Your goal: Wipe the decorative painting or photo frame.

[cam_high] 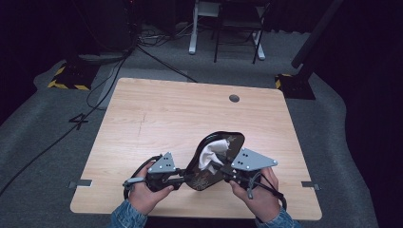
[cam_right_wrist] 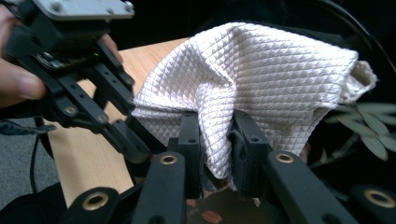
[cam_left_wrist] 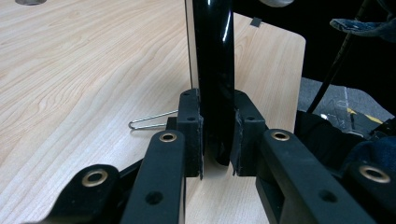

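Note:
A black oval tray [cam_high: 236, 141] with a pale flower pattern is held tilted up over the near middle of the wooden table [cam_high: 157, 114]. My left gripper [cam_high: 183, 179] is shut on its lower rim; in the left gripper view the glossy black tray edge [cam_left_wrist: 215, 70] stands upright, clamped by the left gripper [cam_left_wrist: 217, 135]. A white quilted cloth [cam_high: 209, 154] lies against the tray's inner face. My right gripper [cam_high: 219, 167] is shut on it; the right gripper view shows the cloth [cam_right_wrist: 261, 70] bunched and pinched in the right gripper [cam_right_wrist: 218, 140], with the leaf-patterned tray [cam_right_wrist: 369, 126] behind.
A round grommet [cam_high: 234, 98] sits near the table's far edge. Small metal brackets [cam_high: 81, 183] [cam_high: 310, 185] stick out at both near sides. A bent wire clip [cam_left_wrist: 152, 120] lies on the wood beside the left jaws. Cables and chair legs [cam_high: 237, 45] occupy the floor beyond.

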`<state>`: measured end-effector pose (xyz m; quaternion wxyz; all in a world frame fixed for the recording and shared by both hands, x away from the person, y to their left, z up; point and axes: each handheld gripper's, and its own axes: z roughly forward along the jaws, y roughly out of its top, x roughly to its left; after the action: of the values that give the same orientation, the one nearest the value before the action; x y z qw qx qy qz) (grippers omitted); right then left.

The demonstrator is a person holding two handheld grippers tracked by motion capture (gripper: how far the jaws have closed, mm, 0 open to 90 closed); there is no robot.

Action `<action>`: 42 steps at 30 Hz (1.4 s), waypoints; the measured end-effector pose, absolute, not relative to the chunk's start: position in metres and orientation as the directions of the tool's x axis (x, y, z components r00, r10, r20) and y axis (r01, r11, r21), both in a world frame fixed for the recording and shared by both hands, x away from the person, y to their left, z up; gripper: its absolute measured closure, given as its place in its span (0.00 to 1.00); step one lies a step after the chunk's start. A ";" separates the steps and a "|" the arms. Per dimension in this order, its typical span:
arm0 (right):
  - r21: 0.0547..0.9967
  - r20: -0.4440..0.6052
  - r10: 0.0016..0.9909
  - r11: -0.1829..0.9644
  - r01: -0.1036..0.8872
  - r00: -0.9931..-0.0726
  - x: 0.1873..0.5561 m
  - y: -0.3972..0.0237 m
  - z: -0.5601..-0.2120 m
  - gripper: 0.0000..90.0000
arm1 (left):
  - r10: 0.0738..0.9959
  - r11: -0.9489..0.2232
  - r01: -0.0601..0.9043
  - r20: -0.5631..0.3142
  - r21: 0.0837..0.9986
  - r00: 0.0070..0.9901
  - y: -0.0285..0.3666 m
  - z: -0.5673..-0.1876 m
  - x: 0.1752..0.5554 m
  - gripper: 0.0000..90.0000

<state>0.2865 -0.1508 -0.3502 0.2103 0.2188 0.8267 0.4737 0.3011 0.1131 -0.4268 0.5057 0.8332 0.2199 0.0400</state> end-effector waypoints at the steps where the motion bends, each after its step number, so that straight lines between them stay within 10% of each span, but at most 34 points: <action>1: 0.875 -0.136 0.568 0.453 0.170 -0.812 0.288 -0.153 -0.351 0.84 | 0.407 -0.391 0.327 -0.157 0.860 0.900 0.113 -0.427 0.301 0.86; 42: 0.835 -0.044 0.717 0.409 0.368 -0.696 0.319 -0.221 -0.397 0.84 | 0.402 -0.388 0.319 -0.152 0.865 0.903 0.113 -0.427 0.302 0.85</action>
<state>0.3187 -0.2212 -0.3969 0.2028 0.3330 0.8146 0.4295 0.3016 0.1129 -0.4271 0.5091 0.8320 0.2165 0.0410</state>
